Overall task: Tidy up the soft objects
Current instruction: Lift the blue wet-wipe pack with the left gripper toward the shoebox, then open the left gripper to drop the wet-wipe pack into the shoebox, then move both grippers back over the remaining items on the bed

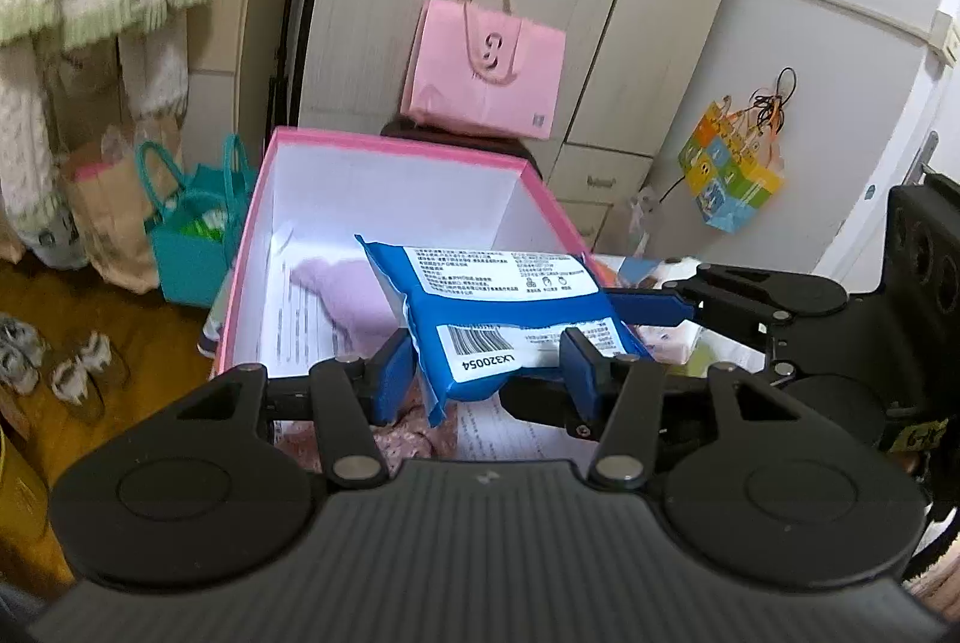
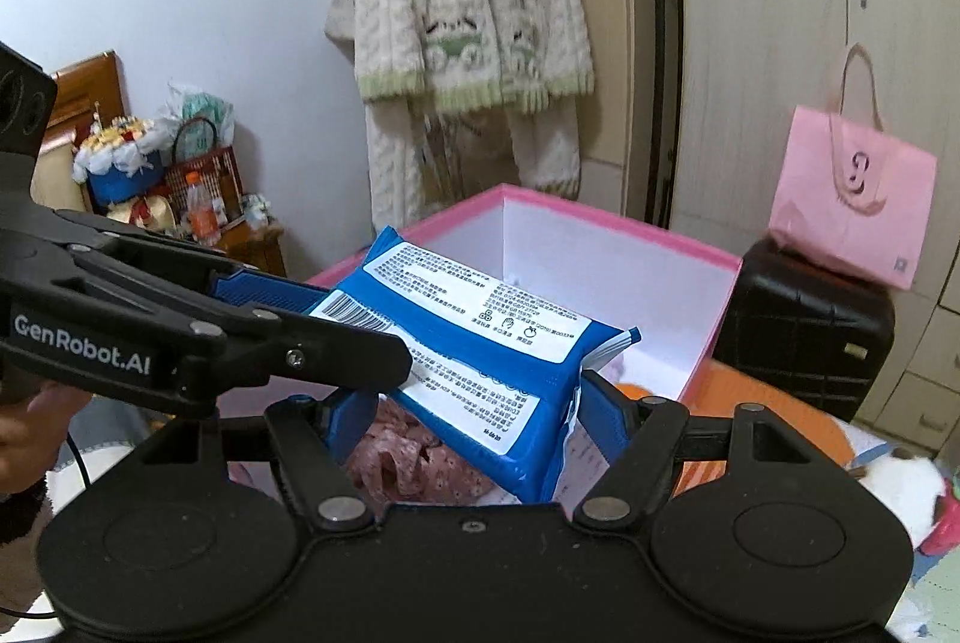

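A blue pack of wet wipes [image 1: 498, 307] with white labels is held over the pink box [image 1: 384, 145] with white inside walls. My left gripper [image 1: 489, 364] is shut on the pack's near end. My right gripper [image 2: 474, 412] is shut on its other end, and the pack [image 2: 480, 343] lies between its blue pads. In the left wrist view the right gripper [image 1: 654, 304] comes in from the right. A lilac cloth [image 1: 342, 295] and a floral pink cloth [image 2: 414, 457] lie in the box [image 2: 618, 229].
A pink tote bag [image 1: 486, 67] sits on a black case [image 2: 798, 325] behind the box. A teal bag [image 1: 192, 235] stands on the floor to the left. A knitted cardigan [image 2: 468, 13] hangs on the wall. A white plush toy [image 2: 900, 487] lies at right.
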Demonstrator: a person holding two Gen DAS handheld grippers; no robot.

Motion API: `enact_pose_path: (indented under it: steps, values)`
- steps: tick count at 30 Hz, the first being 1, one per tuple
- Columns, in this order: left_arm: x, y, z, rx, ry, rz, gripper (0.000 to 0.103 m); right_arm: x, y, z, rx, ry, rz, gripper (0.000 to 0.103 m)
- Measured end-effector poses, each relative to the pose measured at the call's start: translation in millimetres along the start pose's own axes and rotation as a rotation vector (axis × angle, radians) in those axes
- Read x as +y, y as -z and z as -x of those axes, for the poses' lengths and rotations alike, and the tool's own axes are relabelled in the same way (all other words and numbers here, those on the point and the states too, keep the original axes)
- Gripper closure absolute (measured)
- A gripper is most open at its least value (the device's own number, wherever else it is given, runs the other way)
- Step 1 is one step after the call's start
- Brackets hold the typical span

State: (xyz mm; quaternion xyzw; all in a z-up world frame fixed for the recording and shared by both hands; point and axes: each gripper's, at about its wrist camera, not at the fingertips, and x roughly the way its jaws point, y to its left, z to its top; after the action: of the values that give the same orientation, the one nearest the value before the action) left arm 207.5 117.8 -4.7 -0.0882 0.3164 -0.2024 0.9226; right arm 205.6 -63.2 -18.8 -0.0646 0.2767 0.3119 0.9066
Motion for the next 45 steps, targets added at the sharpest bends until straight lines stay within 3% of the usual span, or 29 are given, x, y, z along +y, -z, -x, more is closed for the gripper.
enact_pose_path:
  steps: [7,12,27,41,45]
  values:
    - [5.7,10.5,-11.6,0.053,-0.006,-0.008,0.05,4.2,6.9,-14.6,0.08,0.034,0.057,0.026]
    - [-4.6,14.7,1.3,0.025,-0.053,-0.074,0.044,7.5,9.3,-7.2,0.089,0.058,0.096,0.026]
    - [-39.6,6.5,65.0,-0.058,-0.079,-0.156,0.035,17.7,6.6,51.3,0.024,0.07,0.125,0.025]
    - [-91.1,18.9,94.5,-0.047,-0.029,-0.256,0.028,23.3,23.4,121.9,-0.038,0.092,0.168,0.022]
    - [-111.5,23.8,89.8,-0.018,-0.001,-0.302,0.026,7.2,43.0,146.3,-0.1,0.107,0.143,0.02]
